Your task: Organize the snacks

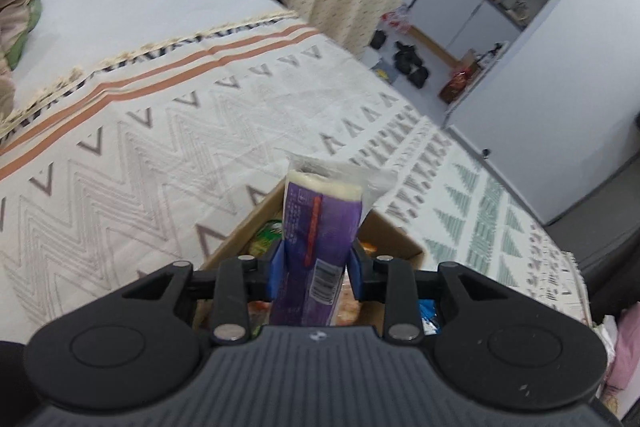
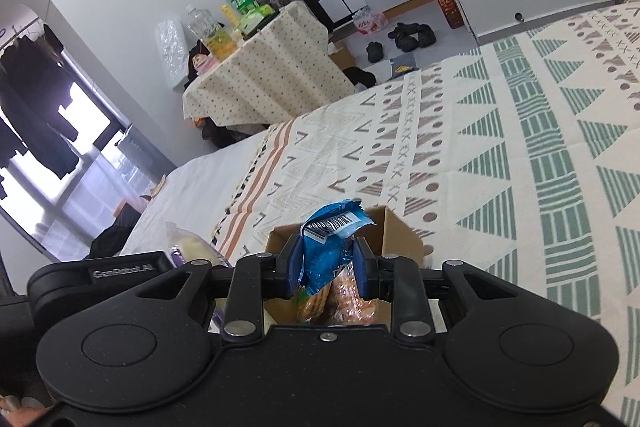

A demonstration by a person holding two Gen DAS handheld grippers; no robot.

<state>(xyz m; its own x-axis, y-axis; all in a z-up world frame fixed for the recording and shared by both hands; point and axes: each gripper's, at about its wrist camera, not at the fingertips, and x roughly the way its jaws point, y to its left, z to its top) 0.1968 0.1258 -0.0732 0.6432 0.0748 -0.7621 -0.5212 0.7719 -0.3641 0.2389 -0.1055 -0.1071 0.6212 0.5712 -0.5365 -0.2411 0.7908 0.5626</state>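
Observation:
My left gripper is shut on a purple snack packet with a clear crimped top, held upright over a brown cardboard box of mixed snacks. My right gripper is shut on a blue snack packet with a barcode, held above the same box; orange biscuit packs lie inside. The left gripper body and its purple packet show at the left of the right wrist view.
The box sits on a patterned bedspread covering a bed. A cloth-covered table with bottles and snacks stands beyond the bed. Bags lie on the floor near white cabinets. Green bedding is at far left.

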